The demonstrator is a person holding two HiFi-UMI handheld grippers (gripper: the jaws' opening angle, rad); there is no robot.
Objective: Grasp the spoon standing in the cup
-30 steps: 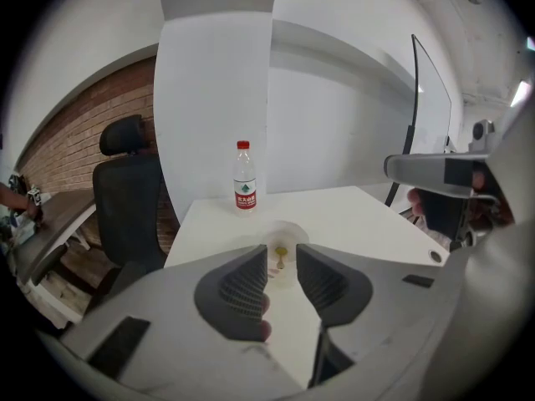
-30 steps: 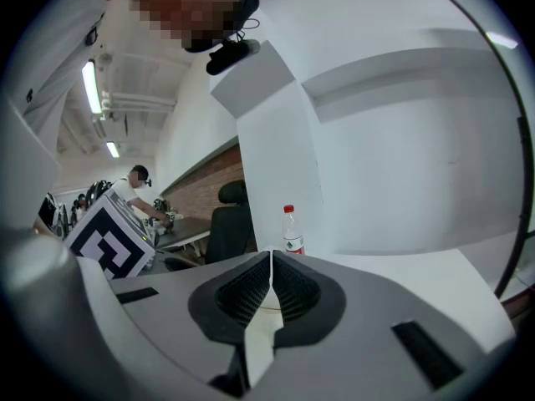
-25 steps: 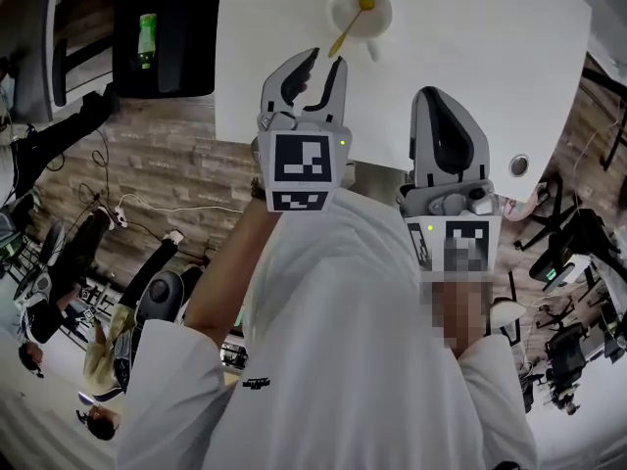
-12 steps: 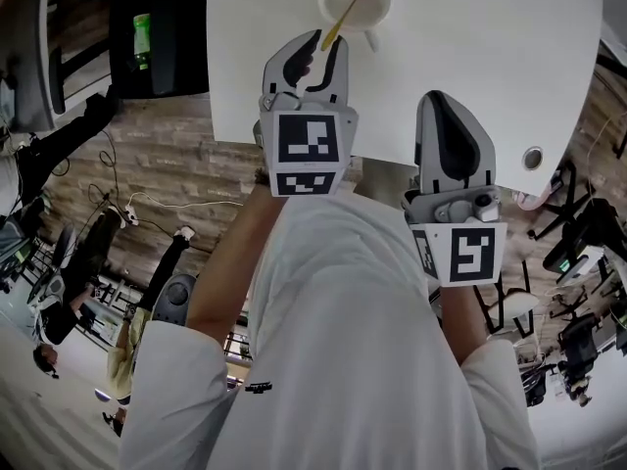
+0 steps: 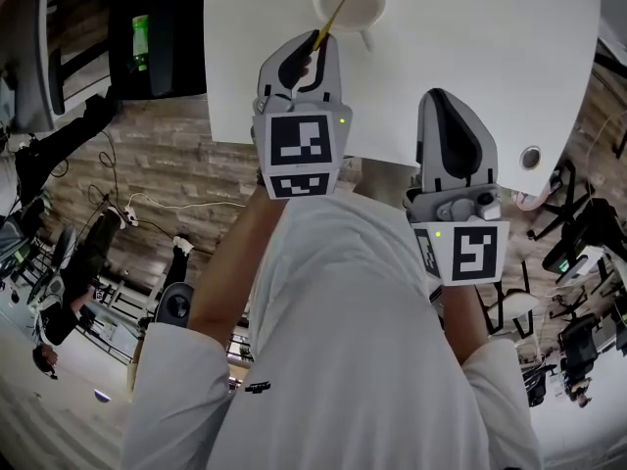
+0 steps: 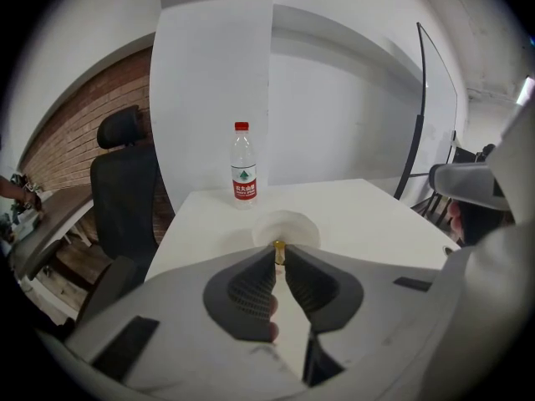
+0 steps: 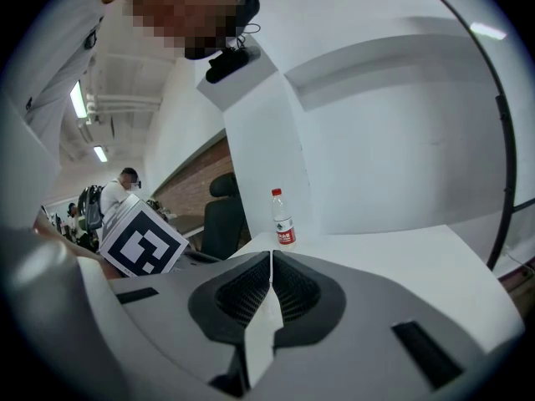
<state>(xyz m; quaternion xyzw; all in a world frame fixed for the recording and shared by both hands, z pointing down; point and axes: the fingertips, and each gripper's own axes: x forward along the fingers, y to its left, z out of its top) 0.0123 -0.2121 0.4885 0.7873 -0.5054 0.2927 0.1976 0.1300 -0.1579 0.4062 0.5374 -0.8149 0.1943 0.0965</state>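
- The person's white sleeve [image 5: 294, 360] fills the lower part of the head view.
- The right gripper [image 5: 443, 96], grey and white, hangs over the near edge of the flat white table [image 5: 470, 57]. Its jaws are pressed together with nothing between them, well apart from the cup.
- The left gripper [image 5: 321, 42] reaches further in over the table. Its jaws are closing on the handle end of the slim yellow spoon [image 5: 335, 13]. In the left gripper view the tips meet the handle [image 6: 278, 246] on both sides, right at their front end.
- The spoon leans in the round white cup [image 5: 370, 8], its bowl down inside and its handle slanting out over the rim towards the left gripper.
- The cup stands on the table just beyond the left gripper's tips.
- A clear plastic water bottle with a red cap [image 6: 243, 170] stands upright at the table's far edge, behind the cup.
- A black office chair [image 6: 125, 190] stands beside the table on the left.
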